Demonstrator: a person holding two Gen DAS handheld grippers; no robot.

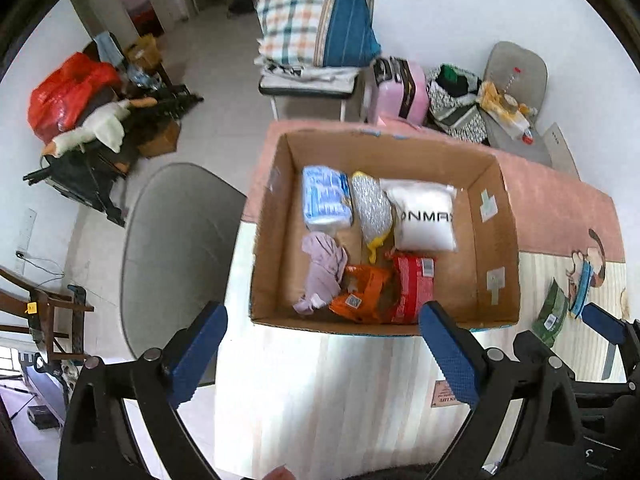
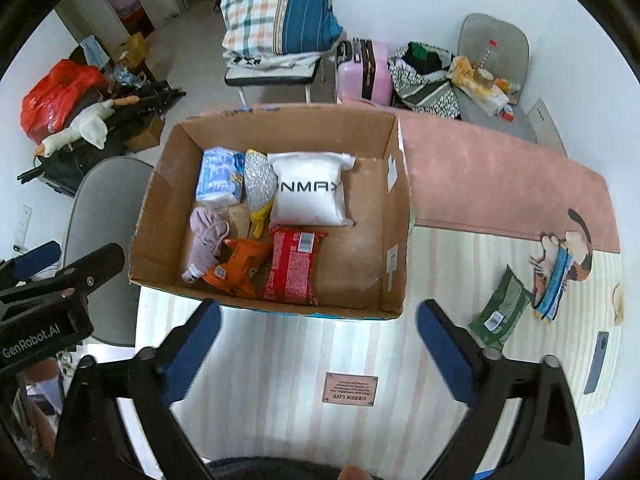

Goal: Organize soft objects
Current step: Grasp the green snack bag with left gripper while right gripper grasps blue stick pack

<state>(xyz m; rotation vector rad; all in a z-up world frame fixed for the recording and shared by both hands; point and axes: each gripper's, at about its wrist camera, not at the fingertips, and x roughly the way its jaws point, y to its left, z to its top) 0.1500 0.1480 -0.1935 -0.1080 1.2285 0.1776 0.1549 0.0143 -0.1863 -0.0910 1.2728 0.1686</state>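
An open cardboard box [image 1: 494,236] [image 2: 394,216] stands on the table. Inside lie a white pillow pack [image 1: 424,212] [image 2: 310,192], a blue tissue pack [image 1: 326,200] [image 2: 220,178], a silvery pouch [image 1: 372,208] [image 2: 259,184], a lilac cloth [image 1: 322,272] [image 2: 204,246], an orange bag [image 1: 366,292] [image 2: 238,266] and a red packet [image 1: 412,284] [image 2: 294,268]. A green packet [image 1: 552,314] [image 2: 500,312] lies on the table to the right of the box. My left gripper [image 1: 322,354] hovers open and empty above the box's near edge. Beside it my right gripper [image 2: 320,350] is open and empty too.
A pink and striped cloth [image 2: 500,184] with a cat picture covers the table. A grey chair [image 1: 176,248] [image 2: 104,216] stands left of the table. Behind are a bench with folded bedding [image 1: 316,28], a pink suitcase [image 1: 400,88] and another loaded chair [image 2: 492,64].
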